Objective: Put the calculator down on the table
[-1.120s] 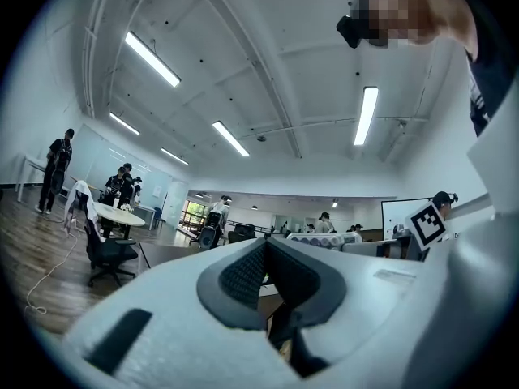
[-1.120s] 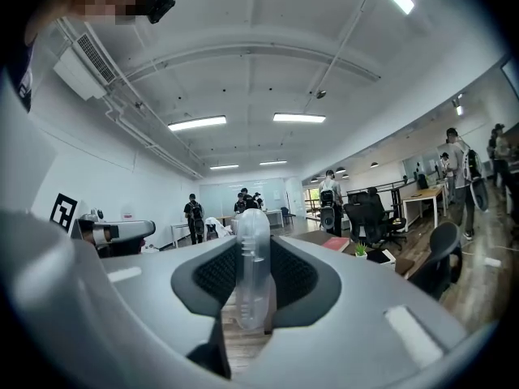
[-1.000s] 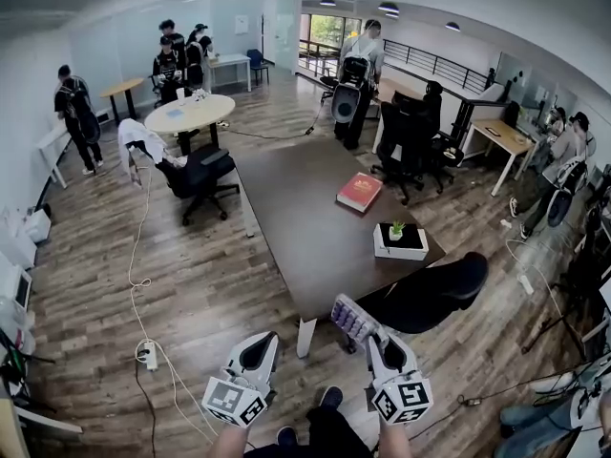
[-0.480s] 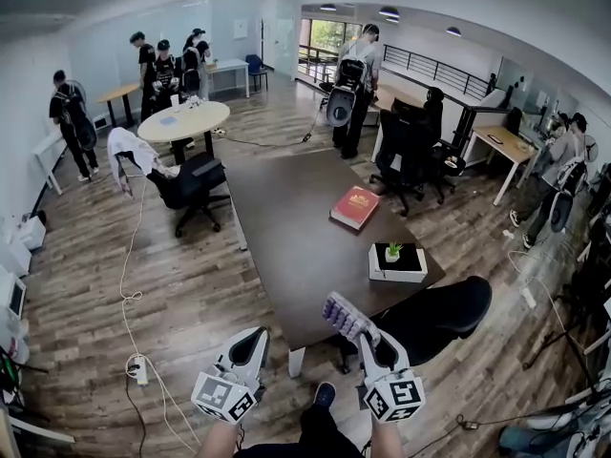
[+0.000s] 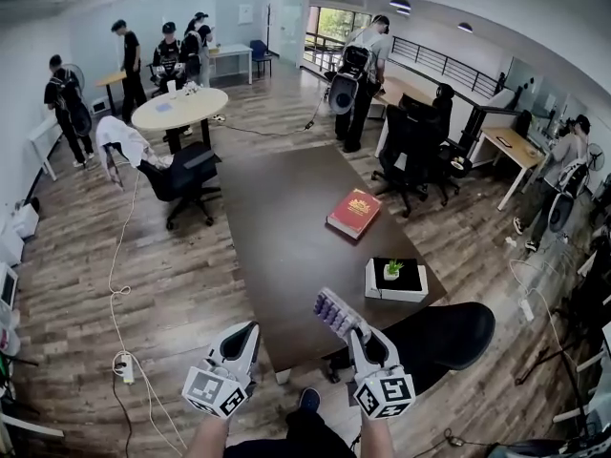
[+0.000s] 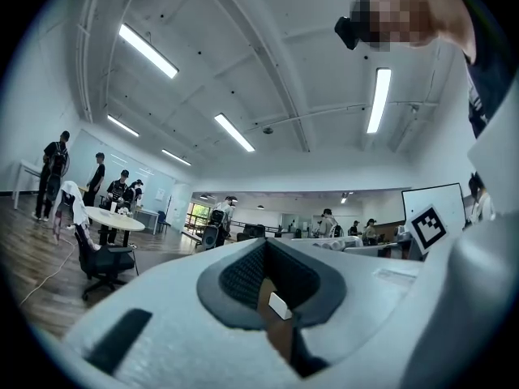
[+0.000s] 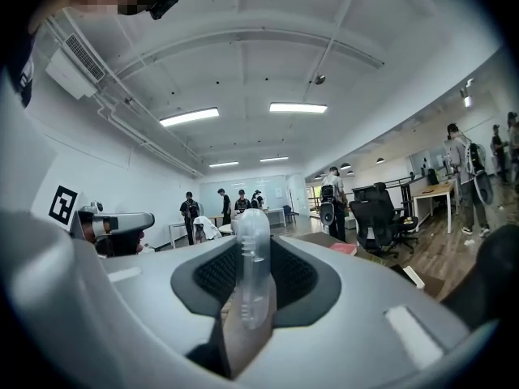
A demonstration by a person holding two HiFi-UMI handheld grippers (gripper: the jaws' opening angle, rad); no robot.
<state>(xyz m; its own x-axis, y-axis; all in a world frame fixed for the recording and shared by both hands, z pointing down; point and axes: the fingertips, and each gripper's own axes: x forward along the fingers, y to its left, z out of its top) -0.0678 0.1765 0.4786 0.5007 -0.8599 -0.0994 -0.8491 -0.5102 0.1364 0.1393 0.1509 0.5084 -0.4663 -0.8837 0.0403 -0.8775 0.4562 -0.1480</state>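
In the head view my right gripper point(image 5: 356, 336) is shut on a calculator point(image 5: 334, 313) with purple-white keys. It holds the calculator edge-up over the near edge of the dark brown table point(image 5: 286, 227). In the right gripper view the calculator point(image 7: 250, 254) stands as a narrow pale strip between the jaws of the right gripper point(image 7: 246, 302). My left gripper point(image 5: 241, 340) hangs left of it, just short of the table's near edge. In the left gripper view, the left gripper point(image 6: 273, 300) has its jaws slightly apart with nothing between them.
A red book point(image 5: 353, 213) and a white box with a small plant point(image 5: 396, 280) lie on the table's right side. A black chair point(image 5: 444, 327) stands at the near right corner, another chair point(image 5: 181, 175) to the left. A cable and power strip point(image 5: 122, 365) lie on the floor. Several people stand at the back.
Both grippers have moved forward toward the table, so its near edge now lies under the calculator. The grip on the calculator is unchanged. People at the back have shifted.
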